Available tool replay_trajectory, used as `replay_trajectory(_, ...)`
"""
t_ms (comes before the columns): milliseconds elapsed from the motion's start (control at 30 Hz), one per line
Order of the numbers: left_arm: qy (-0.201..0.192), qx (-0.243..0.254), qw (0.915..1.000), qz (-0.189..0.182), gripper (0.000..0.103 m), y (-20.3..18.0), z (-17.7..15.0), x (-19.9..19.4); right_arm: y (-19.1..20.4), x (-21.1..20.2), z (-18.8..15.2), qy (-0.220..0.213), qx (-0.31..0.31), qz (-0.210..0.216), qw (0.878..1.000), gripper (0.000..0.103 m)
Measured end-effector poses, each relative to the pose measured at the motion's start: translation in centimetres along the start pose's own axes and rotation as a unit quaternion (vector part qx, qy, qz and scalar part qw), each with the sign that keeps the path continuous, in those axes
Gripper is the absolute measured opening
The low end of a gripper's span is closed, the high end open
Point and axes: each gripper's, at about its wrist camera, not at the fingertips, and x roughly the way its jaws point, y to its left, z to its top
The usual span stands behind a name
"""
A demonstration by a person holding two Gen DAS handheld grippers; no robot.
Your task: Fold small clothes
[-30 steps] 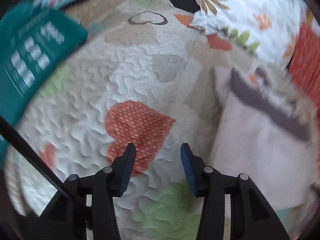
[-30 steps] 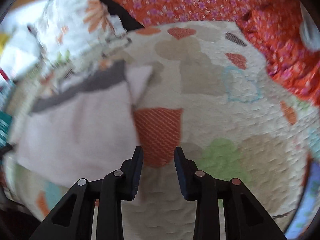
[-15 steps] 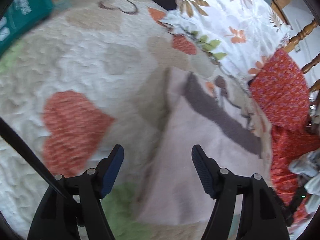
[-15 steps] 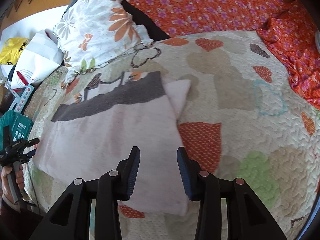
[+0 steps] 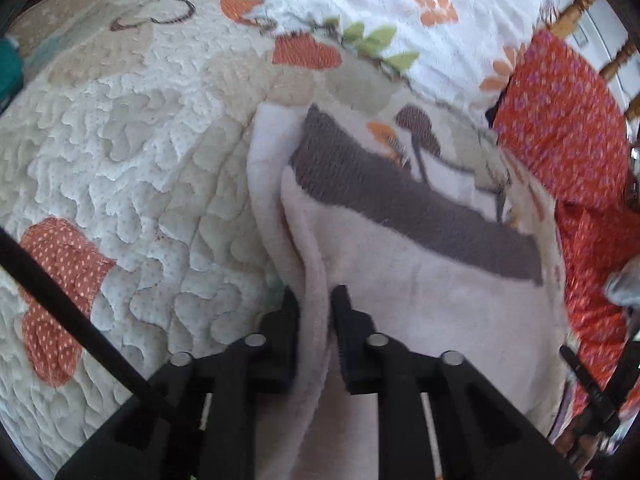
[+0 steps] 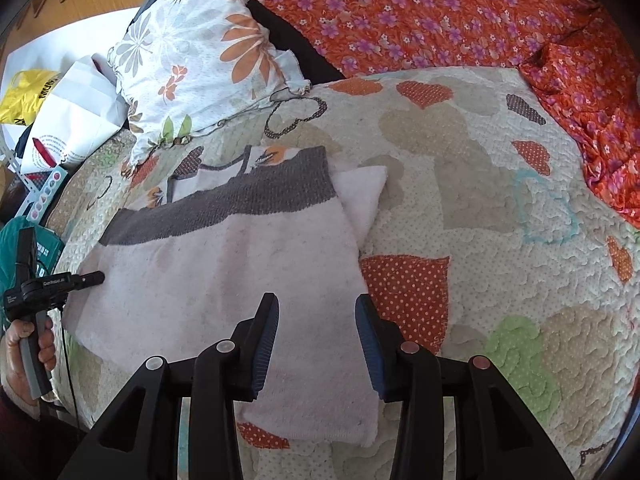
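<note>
A small pale pink garment (image 6: 224, 276) with a dark grey band (image 6: 256, 196) lies flat on the quilted bed cover. In the left wrist view the garment (image 5: 420, 300) has its left edge pinched between the fingers of my left gripper (image 5: 314, 300), which is shut on it. The left gripper also shows in the right wrist view (image 6: 94, 278), at the garment's left edge. My right gripper (image 6: 316, 312) is open and hovers over the garment's near right part, holding nothing.
A floral pillow (image 6: 200, 56) lies behind the garment. An orange flowered blanket (image 6: 440, 12) covers the back and right. White and yellow bags (image 6: 68, 120) and a teal box (image 6: 16, 240) sit at the left. The quilt (image 6: 500, 220) spreads to the right.
My left gripper moved right onto the garment's left edge and shut on it. My right gripper stayed open and shifted slightly over the garment.
</note>
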Motion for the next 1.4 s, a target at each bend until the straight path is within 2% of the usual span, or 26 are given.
replay_trajectory(100, -0.015, -0.005, 0.9997, -0.016, 0.011, -1.6, 0.4, -1.4, -0.6, -1.2, 0.9, -0.017, 0.011, 0.004, 1.000, 0.043)
replay_trajectory(167, -0.021, 0.008, 0.9994, -0.028, 0.011, -3.7, 0.7, -2.1, -1.4, -2.1, 1.6, -0.032, 0.022, 0.006, 0.999, 0.043)
replay_trajectory(233, -0.027, 0.040, 0.9983, -0.031, 0.011, -7.2, 0.6, -2.7, -2.3, -2.9, 2.1, -0.042, 0.033, 0.009, 0.999, 0.043)
replay_trajectory(333, -0.017, 0.077, 0.9951, -0.059, 0.010, -13.0, 0.0, -2.2, -4.3, -4.0, 2.8, -0.053, 0.061, 0.012, 0.997, 0.043)
replay_trajectory(500, 0.022, 0.151, 0.9833, -0.100, 0.008, -24.1, -3.3, 1.6, -7.5, -6.0, 3.7, -0.079, 0.102, 0.008, 0.992, 0.044)
replay_trajectory(633, 0.084, 0.159, 0.9763, -0.120, 0.009, -28.1, -6.1, 6.3, -9.1, -6.4, 4.1, -0.078, 0.122, 0.013, 0.989, 0.044)
replay_trajectory(667, 0.092, 0.150, 0.9761, -0.128, 0.010, -28.0, -6.5, 6.5, -9.2, -6.4, 4.1, -0.077, 0.125, 0.020, 0.989, 0.044)
replay_trajectory(733, 0.090, 0.134, 0.9730, -0.165, 0.021, -27.1, -6.9, 5.1, -9.1, -6.3, 4.1, -0.076, 0.126, 0.033, 0.989, 0.044)
replay_trajectory(800, 0.081, 0.139, 0.9707, -0.179, 0.041, -25.9, -7.0, 2.8, -8.4, -5.7, 3.9, -0.069, 0.121, 0.059, 0.988, 0.044)
replay_trajectory(833, 0.067, 0.139, 0.9719, -0.178, 0.045, -25.2, -6.9, 1.6, -8.0, -5.4, 3.9, -0.066, 0.120, 0.072, 0.988, 0.044)
replay_trajectory(900, 0.027, 0.135, 0.9781, -0.156, 0.056, -22.8, -6.4, -0.9, -6.8, -4.2, 3.6, -0.050, 0.119, 0.124, 0.984, 0.044)
replay_trajectory(933, -0.001, 0.131, 0.9823, -0.134, 0.058, -21.1, -6.0, -2.2, -5.9, -3.4, 3.4, -0.037, 0.120, 0.157, 0.980, 0.044)
replay_trajectory(1000, -0.034, 0.117, 0.9876, -0.100, 0.061, -18.4, -5.2, -3.3, -4.3, -2.1, 3.0, -0.017, 0.121, 0.195, 0.973, 0.049)
replay_trajectory(1067, -0.055, 0.089, 0.9921, -0.069, 0.061, -15.5, -4.6, -3.7, -2.4, -0.7, 2.8, -0.001, 0.117, 0.214, 0.970, 0.055)
replay_trajectory(1167, -0.065, 0.042, 0.9954, -0.056, 0.061, -11.9, -4.0, -3.1, 0.0, 1.0, 2.7, 0.012, 0.105, 0.201, 0.974, 0.065)
replay_trajectory(1233, -0.063, 0.025, 0.9960, -0.058, 0.061, -10.4, -4.0, -2.7, 1.4, 2.2, 2.5, 0.020, 0.097, 0.193, 0.976, 0.066)
replay_trajectory(1367, -0.057, 0.038, 0.9965, -0.047, 0.061, -10.1, -4.2, -1.8, 3.5, 4.6, 1.9, 0.028, 0.069, 0.169, 0.983, 0.065)
replay_trajectory(1400, -0.062, 0.048, 0.9961, -0.042, 0.061, -10.3, -4.3, -1.9, 4.1, 5.1, 1.7, 0.035, 0.057, 0.166, 0.984, 0.058)
